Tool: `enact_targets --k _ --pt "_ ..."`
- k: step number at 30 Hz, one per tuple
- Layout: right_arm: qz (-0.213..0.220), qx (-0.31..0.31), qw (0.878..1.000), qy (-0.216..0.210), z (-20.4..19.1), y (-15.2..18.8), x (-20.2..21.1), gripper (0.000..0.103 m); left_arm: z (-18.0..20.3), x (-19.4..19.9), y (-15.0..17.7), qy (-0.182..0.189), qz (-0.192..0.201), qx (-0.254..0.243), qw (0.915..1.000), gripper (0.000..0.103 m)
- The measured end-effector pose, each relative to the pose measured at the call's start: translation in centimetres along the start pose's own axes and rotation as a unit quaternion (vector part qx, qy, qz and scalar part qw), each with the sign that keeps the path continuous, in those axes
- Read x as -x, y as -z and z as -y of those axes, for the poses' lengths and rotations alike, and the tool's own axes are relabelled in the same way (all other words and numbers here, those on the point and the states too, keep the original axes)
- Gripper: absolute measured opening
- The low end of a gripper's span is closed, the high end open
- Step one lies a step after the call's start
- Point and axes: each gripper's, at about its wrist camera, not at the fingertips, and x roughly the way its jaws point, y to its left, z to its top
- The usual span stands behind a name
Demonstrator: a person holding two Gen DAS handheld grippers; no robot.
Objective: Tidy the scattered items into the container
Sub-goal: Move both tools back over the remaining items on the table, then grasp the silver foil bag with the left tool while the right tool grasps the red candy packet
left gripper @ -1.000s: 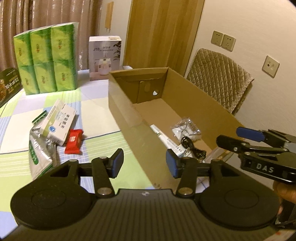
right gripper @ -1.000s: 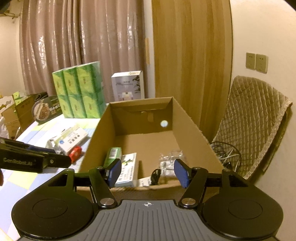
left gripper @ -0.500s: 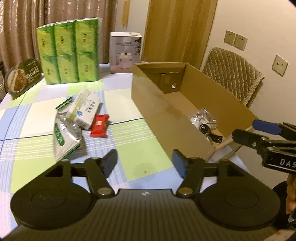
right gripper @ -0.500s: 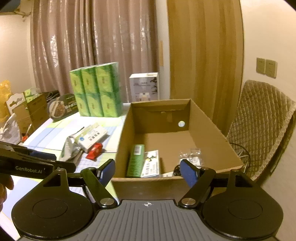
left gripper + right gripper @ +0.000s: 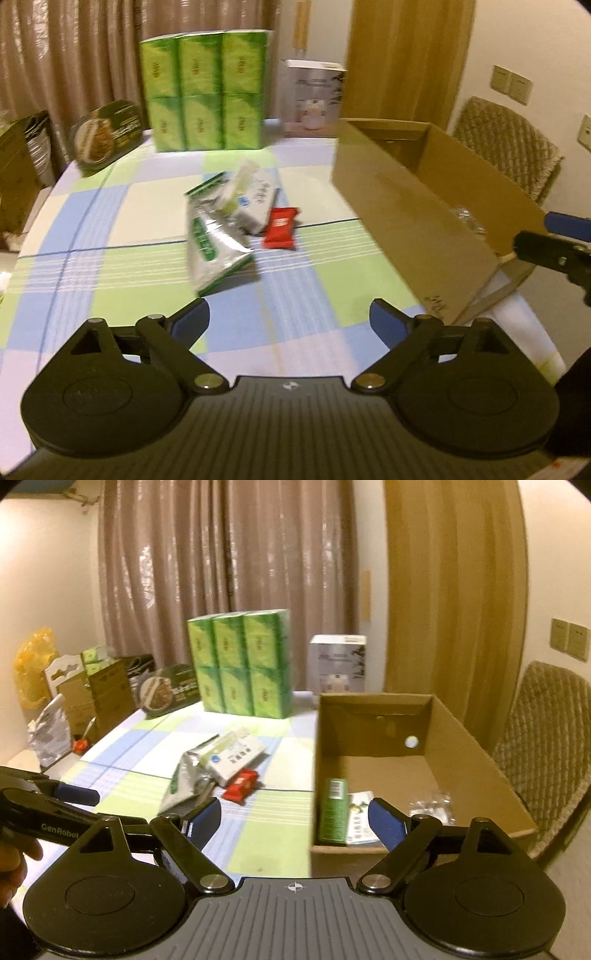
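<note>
On the checked tablecloth (image 5: 110,229) three things are left: a silver and green bag (image 5: 210,243), a white packet (image 5: 251,199) leaning on it, and a red snack (image 5: 280,227) just beside them. A second ago I faced the cardboard box (image 5: 476,768); now my left gripper (image 5: 290,319) has swung back toward the pile, so I think it goes for the next thing. Its fingers are spread wide, holding nothing. My right gripper (image 5: 293,818) hangs by the box's near corner, fingers spread and bare too. A green box (image 5: 332,812) and a booklet (image 5: 360,819) lie inside already.

Matt brown cardboard box (image 5: 476,760), shiny foil pouch (image 5: 210,243), glossy red wrapper (image 5: 280,228)
</note>
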Motion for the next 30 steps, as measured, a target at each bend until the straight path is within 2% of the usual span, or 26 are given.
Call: enact_targets --k 5,13,22,30 --pt "-0.005 0.023 0.999 -0.022 -2.0 -0.3 -0.9 0.084 -3.3 0.2 0.3 -0.022 -0.004 0.016 0.9996 0.095" --pt "-0.017 0.056 0.997 -0.052 -5.3 -0.5 -3.7 0.084 -7.1 -0.7 -0.5 -0.042 -0.01 0.009 0.999 0.097" --pt "-0.064 0.083 0.992 -0.076 -7.2 1.0 -9.1 0.084 -9.6 -4.0 -1.8 -0.038 -0.024 0.001 0.999 0.098" --pt "-0.105 0.086 0.988 -0.069 -6.5 2.2 -14.6 0.084 -10.3 -8.6 -3.2 -0.017 -0.044 -0.01 0.9988 0.099"
